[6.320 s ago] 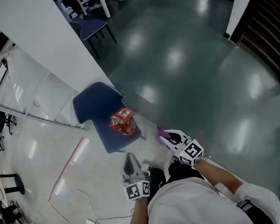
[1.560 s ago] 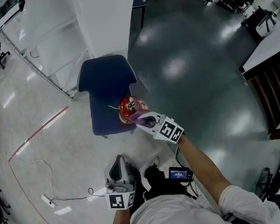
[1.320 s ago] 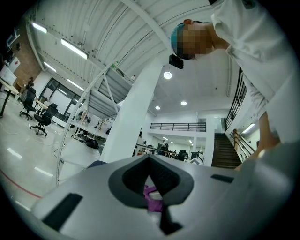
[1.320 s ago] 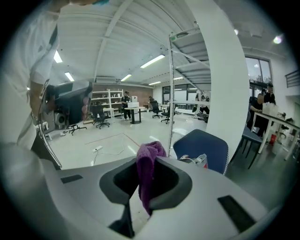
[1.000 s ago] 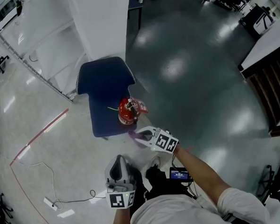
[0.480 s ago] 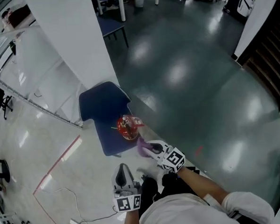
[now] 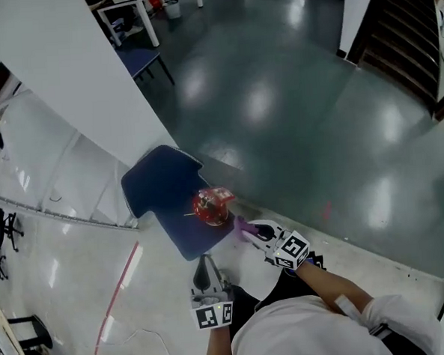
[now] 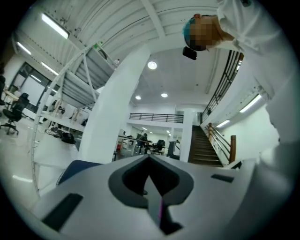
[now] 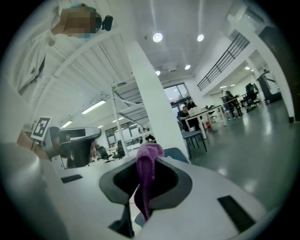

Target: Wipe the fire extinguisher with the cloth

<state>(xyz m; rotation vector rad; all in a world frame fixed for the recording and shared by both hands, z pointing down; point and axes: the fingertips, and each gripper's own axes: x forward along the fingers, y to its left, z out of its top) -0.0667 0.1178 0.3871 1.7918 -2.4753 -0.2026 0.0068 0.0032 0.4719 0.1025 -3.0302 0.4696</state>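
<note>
Right gripper clamped on the purple cloth, just beside the fire extinguisher standing on the blue chair, centre frame; left gripper jaws together, empty, lower centre; I saw no cloth contact; I judged the wiping not finished.

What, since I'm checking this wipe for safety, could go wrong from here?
The fire extinguisher sits near the seat edge of the blue chair; a wiping push could topple it off. The left gripper, shut and empty, steadies nothing. The purple cloth in the right gripper could slip.
</note>
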